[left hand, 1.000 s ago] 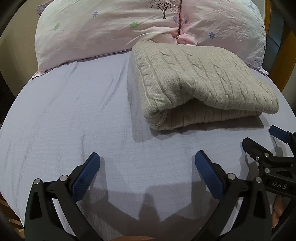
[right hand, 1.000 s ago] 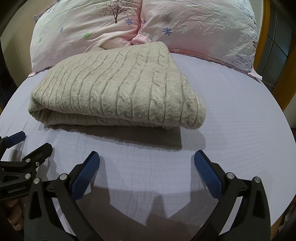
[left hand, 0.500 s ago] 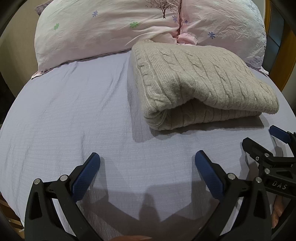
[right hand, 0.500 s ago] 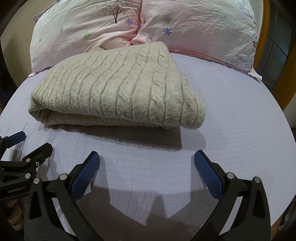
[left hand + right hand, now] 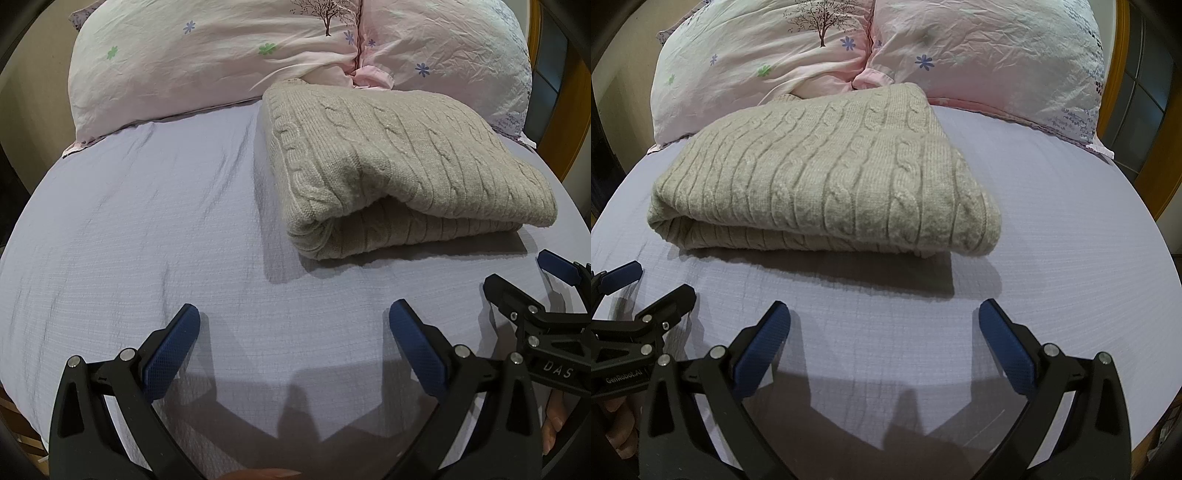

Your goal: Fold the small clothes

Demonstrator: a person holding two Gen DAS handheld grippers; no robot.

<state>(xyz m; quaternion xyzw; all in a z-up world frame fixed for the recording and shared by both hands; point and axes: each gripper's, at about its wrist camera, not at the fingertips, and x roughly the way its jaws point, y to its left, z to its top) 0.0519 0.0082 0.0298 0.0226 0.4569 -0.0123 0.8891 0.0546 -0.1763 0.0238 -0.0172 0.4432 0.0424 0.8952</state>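
Observation:
A beige cable-knit sweater [image 5: 399, 166] lies folded in a thick bundle on the lilac bed sheet [image 5: 147, 229], its far edge against the pillows. It also shows in the right wrist view [image 5: 827, 184]. My left gripper [image 5: 295, 325] is open and empty, low over the sheet in front of the sweater's left end. My right gripper [image 5: 884, 321] is open and empty, in front of the sweater's right part. Each gripper shows in the other's view: the right one [image 5: 524, 280] at the right edge, the left one [image 5: 646, 284] at the left edge.
Two pink floral pillows [image 5: 221, 55] [image 5: 997, 55] lie at the head of the bed behind the sweater. A wooden frame [image 5: 1145, 155] runs along the right side. The sheet [image 5: 1071, 240] drops away at the bed's edges.

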